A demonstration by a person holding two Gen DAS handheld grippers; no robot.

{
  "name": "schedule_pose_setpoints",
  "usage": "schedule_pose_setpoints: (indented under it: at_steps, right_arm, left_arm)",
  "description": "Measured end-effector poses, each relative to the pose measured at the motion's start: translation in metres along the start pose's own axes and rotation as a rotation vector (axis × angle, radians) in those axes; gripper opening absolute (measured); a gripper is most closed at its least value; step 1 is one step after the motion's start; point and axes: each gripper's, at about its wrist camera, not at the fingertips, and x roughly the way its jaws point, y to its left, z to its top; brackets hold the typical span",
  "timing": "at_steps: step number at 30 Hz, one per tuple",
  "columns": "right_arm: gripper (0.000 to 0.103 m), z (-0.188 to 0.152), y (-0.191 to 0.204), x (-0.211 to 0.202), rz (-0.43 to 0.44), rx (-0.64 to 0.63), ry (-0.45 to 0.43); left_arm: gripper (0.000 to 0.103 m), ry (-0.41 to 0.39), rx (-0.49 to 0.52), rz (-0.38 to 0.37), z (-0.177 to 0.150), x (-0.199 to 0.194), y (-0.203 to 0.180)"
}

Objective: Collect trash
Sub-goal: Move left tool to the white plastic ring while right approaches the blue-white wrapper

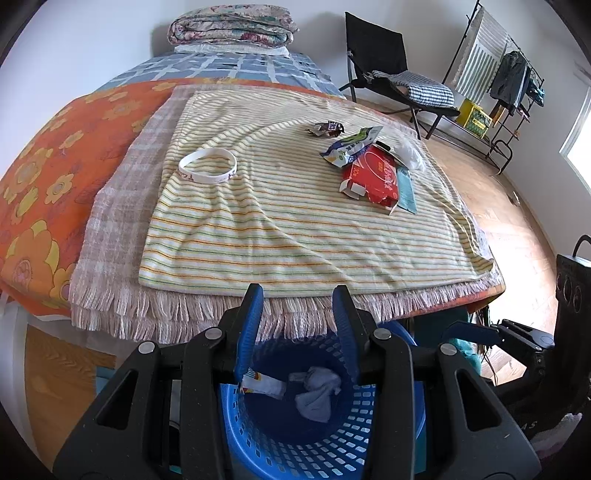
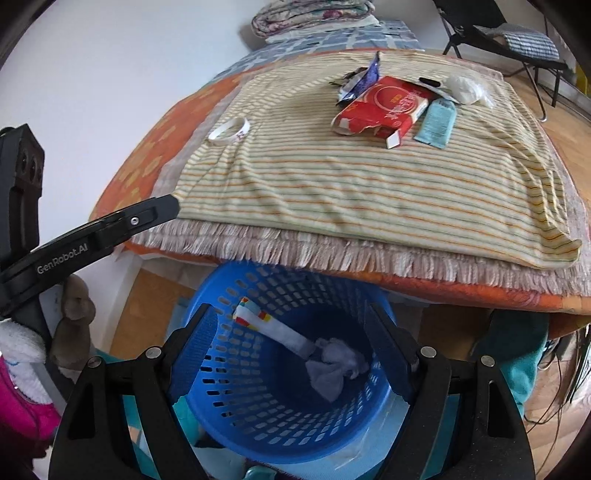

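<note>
Both grippers hung right over the blue basket [image 2: 280, 435], left gripper [image 1: 297, 295] jaws narrow and empty, right gripper [image 2: 291, 314] jaws wide with nothing between them.

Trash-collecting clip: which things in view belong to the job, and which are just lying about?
Belong to the job:
blue basket holding a crumpled tissue and a wrapper
red box
snack packet
teal sachet
white wad
dark wrapper

Probably just lying about:
white wristband
striped towel
folded quilt
folding chair
</note>
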Motion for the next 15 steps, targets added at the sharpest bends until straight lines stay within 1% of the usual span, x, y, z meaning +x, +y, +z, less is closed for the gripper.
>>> schedule_pose_setpoints:
  at_steps: [4,7,10,15]
  right_arm:
    - [0.082,0.006,-0.006,-0.002,-0.045,0.006,0.008]
    - [0.082,0.012,-0.015,-0.004,-0.029,0.038,0.009]
    - [0.082,0.018,-0.023,-0.01,-0.029,0.058,-0.011]
    - [0.082,0.029,-0.029,-0.021,-0.056,0.045,-0.049]
  left_arm:
    - [0.039,0.001,-0.01,0.009,0.011,-0.002,0.005]
    - [0.039,0.003,-0.019,0.014,0.021,-0.003,0.011]
    - [0.039,0.008,-0.01,0.033,0.033,-0.003,0.016]
    - [0.04,0.018,-0.016,0.053,0.051,0.001,0.03]
